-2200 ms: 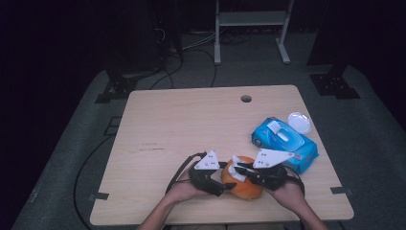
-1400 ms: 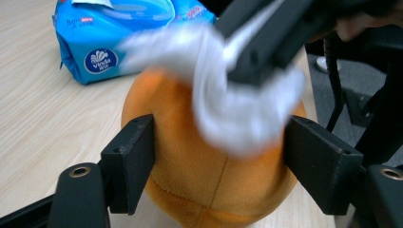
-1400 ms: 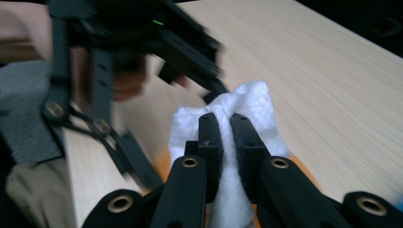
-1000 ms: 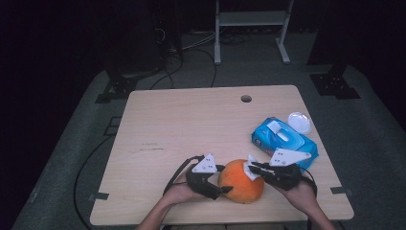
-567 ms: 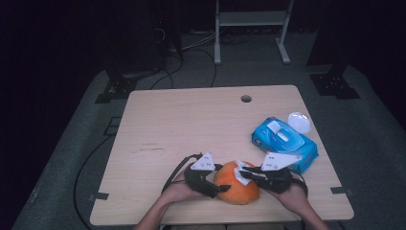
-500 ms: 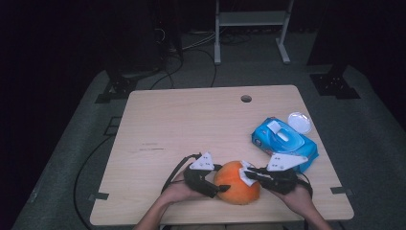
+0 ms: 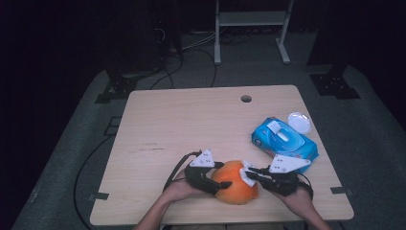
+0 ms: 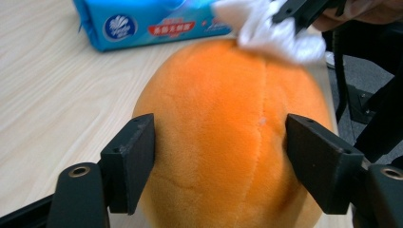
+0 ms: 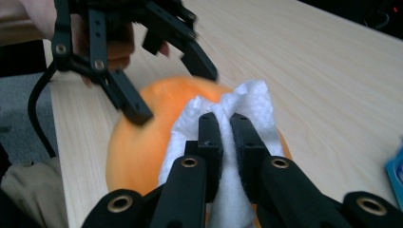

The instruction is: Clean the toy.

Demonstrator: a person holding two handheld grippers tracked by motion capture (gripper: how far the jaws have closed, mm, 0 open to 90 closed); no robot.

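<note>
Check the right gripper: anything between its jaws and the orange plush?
Yes. The right gripper is shut on a white wipe, and that wipe lies between its jaws and the orange plush, pressed on the plush's top. Clearest in the right gripper view.

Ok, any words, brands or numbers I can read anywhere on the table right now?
Blue wipes pack: round white logo and a red banner with white characters, too blurred to read.
Same pack's top label in the high view: too small to read.
Orange plush, white wipe, table: no text.
</note>
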